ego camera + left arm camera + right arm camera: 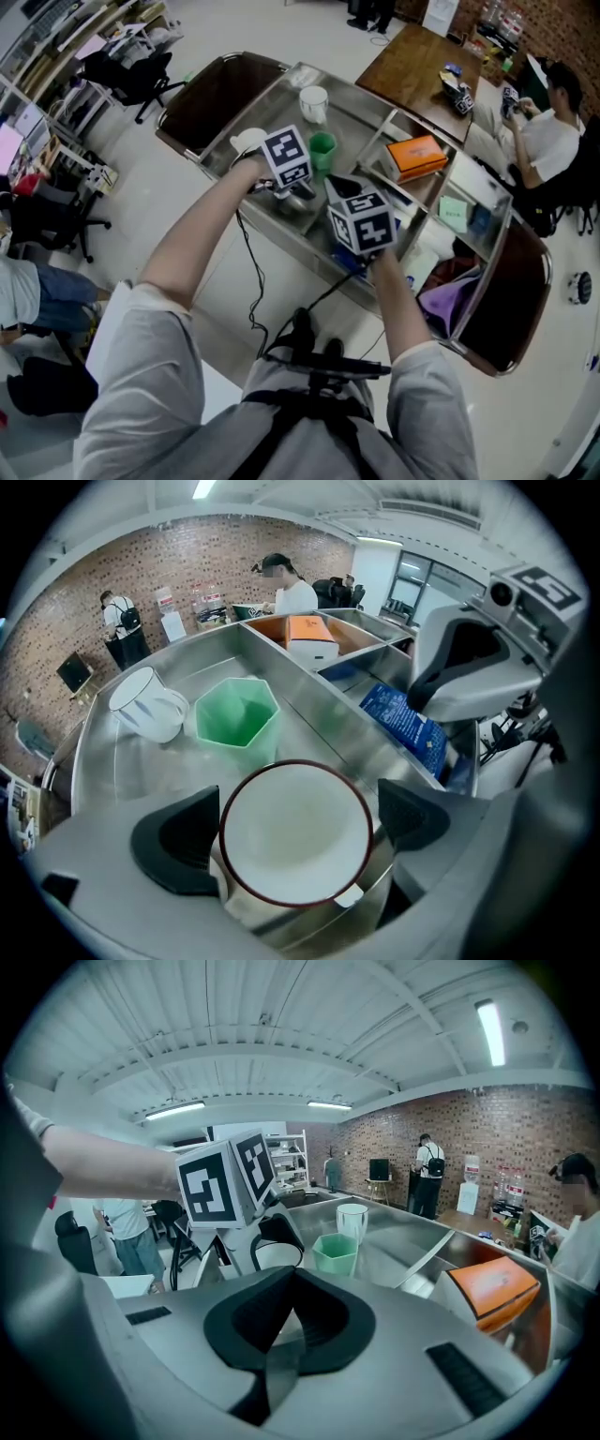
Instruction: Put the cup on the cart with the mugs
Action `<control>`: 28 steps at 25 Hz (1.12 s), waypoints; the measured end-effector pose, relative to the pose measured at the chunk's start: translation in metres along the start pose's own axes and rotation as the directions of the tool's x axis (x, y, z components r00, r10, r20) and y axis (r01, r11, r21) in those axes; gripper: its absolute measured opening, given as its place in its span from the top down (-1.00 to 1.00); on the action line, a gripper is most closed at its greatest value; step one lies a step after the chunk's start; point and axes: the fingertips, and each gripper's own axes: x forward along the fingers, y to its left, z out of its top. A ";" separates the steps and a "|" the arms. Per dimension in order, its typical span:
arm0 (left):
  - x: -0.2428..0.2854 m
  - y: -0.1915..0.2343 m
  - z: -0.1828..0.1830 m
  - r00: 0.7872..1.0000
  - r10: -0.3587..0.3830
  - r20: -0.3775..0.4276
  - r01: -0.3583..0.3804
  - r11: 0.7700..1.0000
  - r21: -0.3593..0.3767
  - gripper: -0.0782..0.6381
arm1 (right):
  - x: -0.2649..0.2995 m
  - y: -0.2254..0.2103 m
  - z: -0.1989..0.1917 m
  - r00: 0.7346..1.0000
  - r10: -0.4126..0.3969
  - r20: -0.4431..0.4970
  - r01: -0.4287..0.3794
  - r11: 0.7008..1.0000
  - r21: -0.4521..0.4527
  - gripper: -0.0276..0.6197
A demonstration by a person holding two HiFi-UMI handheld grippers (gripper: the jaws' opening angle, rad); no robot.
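A white cup with a dark red rim [292,847] stands on the steel cart tray [141,771], between the jaws of my left gripper [295,825]. The pads [178,841] stand just off the cup's sides, so the gripper is open. Beyond it on the same tray stand a green hexagonal cup [236,716] and a white mug [148,703]. The head view shows the left gripper [292,192] over the tray next to the green cup [322,150] and the mug [313,101]. My right gripper [286,1321] hovers to its right, shut and empty.
A raised divider [309,691] splits the cart; the right compartment holds an orange box [415,155] and a blue packet [405,722]. A person sits at the far right [548,141] by a wooden table [412,66]. Office chairs [131,75] stand at the left.
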 end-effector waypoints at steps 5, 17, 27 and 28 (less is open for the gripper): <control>-0.018 -0.001 0.002 0.999 0.044 0.023 -0.044 0.999 -0.014 -0.67 | -0.009 0.006 -0.002 1.000 0.010 0.008 -0.010 1.000 0.002 0.89; -0.096 -0.053 -0.005 0.973 0.193 0.125 -0.187 0.980 -0.061 -0.62 | -0.063 0.037 -0.001 0.996 0.055 0.063 -0.052 0.997 -0.047 0.89; -0.145 -0.143 -0.022 0.796 0.495 0.349 -0.417 0.866 -0.277 0.43 | -0.131 0.065 -0.030 0.986 0.124 0.110 -0.117 0.991 -0.071 0.89; -0.149 -0.147 -0.028 0.766 0.536 0.355 -0.443 0.840 -0.313 0.59 | -0.138 0.068 -0.032 0.984 0.133 0.116 -0.125 0.990 -0.069 0.89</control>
